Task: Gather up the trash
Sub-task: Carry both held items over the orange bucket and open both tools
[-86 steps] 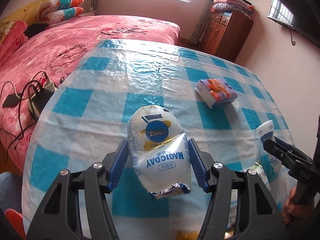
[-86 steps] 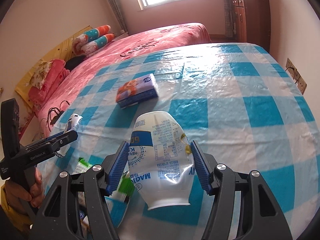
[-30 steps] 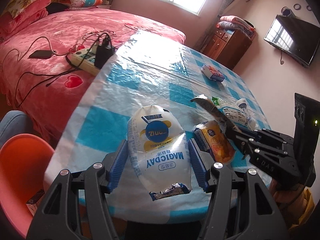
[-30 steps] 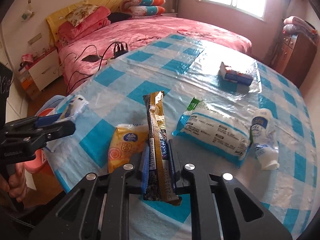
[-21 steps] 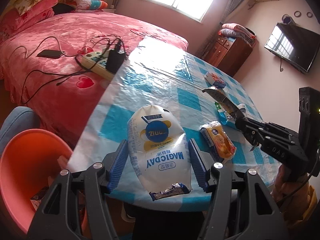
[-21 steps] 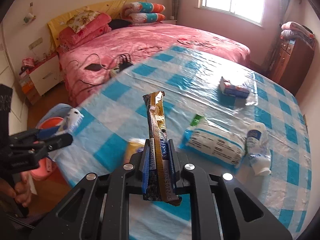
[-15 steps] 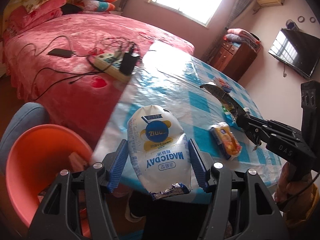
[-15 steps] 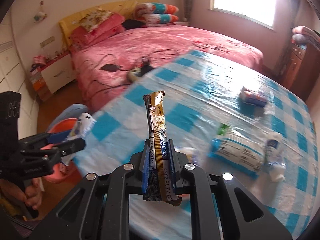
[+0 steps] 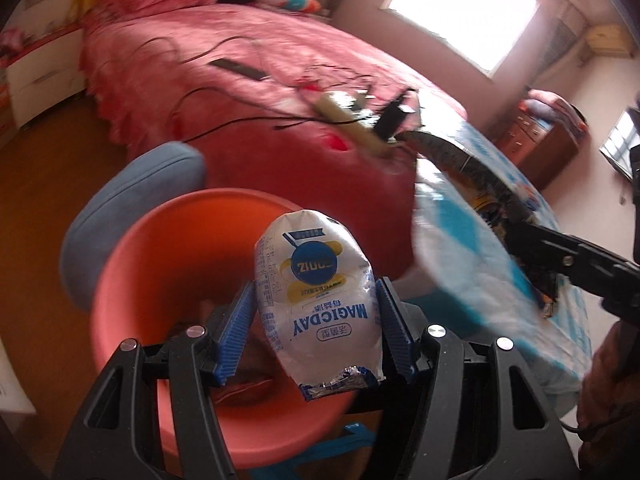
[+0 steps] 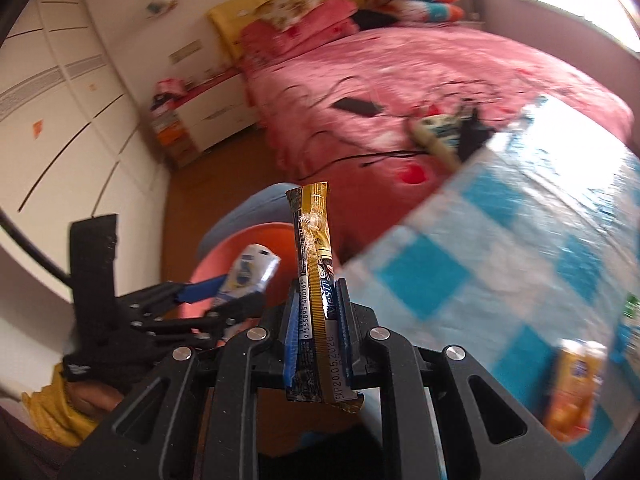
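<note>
beside the pink-quilted bed (image 9: 256, 80), a round orange plastic basin (image 9: 160, 264) sits on the brown floor below the blue-and-white checked table cover (image 10: 520, 256). your left gripper (image 9: 316, 332) clamps a white "magicday" plastic pouch (image 9: 316, 292) directly over the basin. your right gripper (image 10: 318, 336) is pinched on a long gold-and-black stick wrapper (image 10: 314, 280), upright, near the basin's rim.

Basin (image 9: 132, 264) beside table (image 9: 460, 280), before bed (image 9: 248, 80)
</note>
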Action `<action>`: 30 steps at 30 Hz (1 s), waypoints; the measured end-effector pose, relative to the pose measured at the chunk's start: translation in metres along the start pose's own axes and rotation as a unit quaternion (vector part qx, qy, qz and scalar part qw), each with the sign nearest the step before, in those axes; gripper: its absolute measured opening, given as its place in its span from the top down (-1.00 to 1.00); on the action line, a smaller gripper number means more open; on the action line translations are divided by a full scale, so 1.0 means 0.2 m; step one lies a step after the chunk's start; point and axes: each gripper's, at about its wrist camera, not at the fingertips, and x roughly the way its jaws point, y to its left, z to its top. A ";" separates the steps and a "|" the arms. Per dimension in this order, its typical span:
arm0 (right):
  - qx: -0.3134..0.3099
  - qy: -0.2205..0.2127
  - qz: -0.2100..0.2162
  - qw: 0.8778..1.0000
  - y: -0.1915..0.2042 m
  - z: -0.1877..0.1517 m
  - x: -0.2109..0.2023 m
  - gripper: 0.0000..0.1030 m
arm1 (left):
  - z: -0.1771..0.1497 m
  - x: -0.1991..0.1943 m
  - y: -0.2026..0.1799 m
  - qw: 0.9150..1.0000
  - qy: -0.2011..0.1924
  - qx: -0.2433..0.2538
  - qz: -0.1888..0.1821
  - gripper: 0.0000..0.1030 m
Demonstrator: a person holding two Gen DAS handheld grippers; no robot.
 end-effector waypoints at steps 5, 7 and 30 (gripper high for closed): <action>-0.009 0.030 0.041 0.999 0.12 0.04 0.18 0.54 | -0.02 0.03 0.17 0.999 0.009 -0.031 0.032 -0.22; -0.003 0.042 0.051 0.998 0.13 0.03 0.23 -0.05 | -0.03 0.06 0.24 0.997 0.024 -0.056 0.045 -0.37; 0.002 -0.095 -0.114 0.989 -0.12 -0.15 -0.19 -0.82 | 0.02 -0.05 0.15 0.996 -0.078 -0.009 0.036 -0.76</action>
